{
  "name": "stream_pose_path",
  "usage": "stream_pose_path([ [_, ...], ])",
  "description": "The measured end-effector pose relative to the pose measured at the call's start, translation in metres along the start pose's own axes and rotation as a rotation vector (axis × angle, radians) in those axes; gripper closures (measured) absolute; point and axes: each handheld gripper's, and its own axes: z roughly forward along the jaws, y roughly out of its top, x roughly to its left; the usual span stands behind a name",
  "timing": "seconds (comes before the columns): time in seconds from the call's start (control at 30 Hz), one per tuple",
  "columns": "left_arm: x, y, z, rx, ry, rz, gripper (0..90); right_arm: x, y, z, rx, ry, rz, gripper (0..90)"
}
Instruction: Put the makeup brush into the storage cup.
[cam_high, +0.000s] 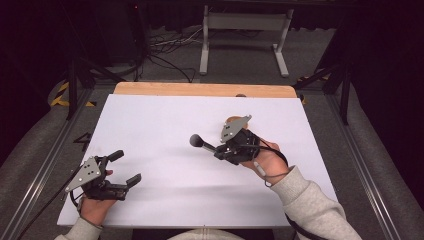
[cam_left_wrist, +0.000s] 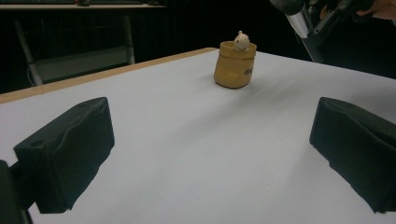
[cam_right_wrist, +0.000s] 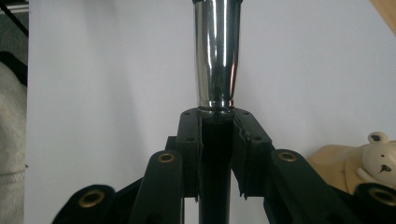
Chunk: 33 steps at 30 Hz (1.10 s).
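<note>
My right gripper (cam_high: 216, 148) squeezes the black handle of a makeup brush with a shiny silver neck (cam_right_wrist: 216, 56) and holds it up above the white table (cam_high: 165, 125). Just beside it sits a little yellow pot with a small bear face (cam_left_wrist: 235, 63). My left gripper (cam_high: 125, 167) is wide apart, holding nothing, low near the table's front corner.

High view: fixed overhead, facing forward and down across the whole white table (cam_high: 165, 130). Left gripper view: low above the table, looking across it toward the yellow pot (cam_left_wrist: 235, 64). Right gripper view: very close, facing down. All 3 views share the table; the 2 gripper views share the pot.
</note>
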Motion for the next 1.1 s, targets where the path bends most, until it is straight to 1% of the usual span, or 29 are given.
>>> stream_pose_path([
  [0.17, 0.000, 0.000, 0.000, 0.000, 0.000, -0.001, 0.3, -0.002, -0.004, -0.006, -0.083, -0.023, 0.034, 74.8],
  [0.4, 0.000, 0.000, 0.000, 0.000, 0.000, -0.001, 0.4, -0.007, -0.010, -0.012, -0.176, -0.056, 0.079, 74.8],
  [0.43, 0.000, 0.000, 0.000, 0.000, 0.000, -0.001, 0.3, -0.007, -0.010, -0.012, -0.176, -0.056, 0.079, 74.8],
  [0.47, 0.000, 0.000, 0.000, 0.000, -0.001, -0.001, 0.3, -0.007, -0.010, -0.013, -0.186, -0.058, 0.089, 74.8],
  [0.57, 0.000, 0.000, 0.000, 0.000, -0.001, -0.001, 0.3, -0.009, -0.013, -0.016, -0.238, -0.072, 0.109, 74.8],
  [0.6, 0.000, 0.000, 0.000, 0.000, 0.000, -0.002, 0.3, -0.009, -0.014, -0.017, -0.246, -0.076, 0.113, 74.8],
  [0.73, 0.000, 0.000, 0.000, 0.000, -0.001, -0.002, 0.3, -0.012, -0.017, -0.020, -0.306, -0.099, 0.146, 74.8],
  [0.9, 0.000, 0.000, 0.000, -0.002, -0.004, -0.003, 0.3, -0.015, -0.021, -0.024, -0.382, -0.134, 0.169, 74.8],
  [1.03, 0.000, 0.000, 0.000, -0.001, -0.005, -0.003, 0.4, -0.017, -0.023, -0.026, -0.431, -0.160, 0.182, 74.8],
  [1.1, 0.000, 0.000, 0.000, -0.001, -0.004, -0.003, 0.3, -0.018, -0.024, -0.027, -0.453, -0.175, 0.198, 74.7],
])
